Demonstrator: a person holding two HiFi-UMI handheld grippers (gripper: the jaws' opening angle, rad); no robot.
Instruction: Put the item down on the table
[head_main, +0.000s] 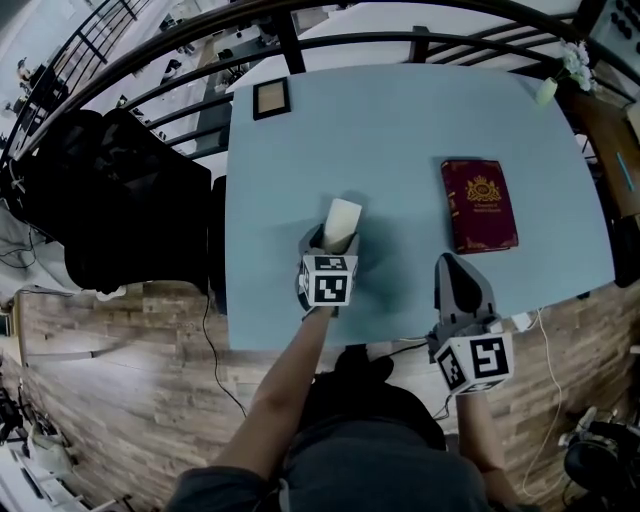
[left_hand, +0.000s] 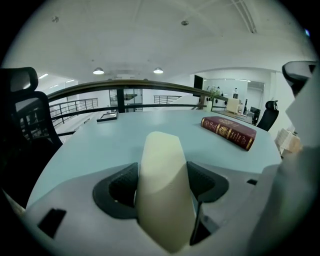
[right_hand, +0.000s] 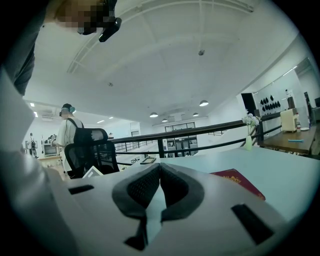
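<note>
A cream, tapered block (head_main: 341, 224) stands up between the jaws of my left gripper (head_main: 337, 238), which is shut on it over the near middle of the pale blue table (head_main: 400, 140). In the left gripper view the cream block (left_hand: 164, 190) fills the gap between the dark pads (left_hand: 119, 189). I cannot tell whether it touches the table. My right gripper (head_main: 459, 272) sits at the table's near right edge, shut, with nothing in it. Its pads meet at the tips in the right gripper view (right_hand: 160, 170).
A dark red book (head_main: 479, 204) lies on the right of the table. A small framed picture (head_main: 271, 98) rests at the far left corner. A black office chair (head_main: 110, 200) stands left of the table. A railing (head_main: 330, 45) runs behind it.
</note>
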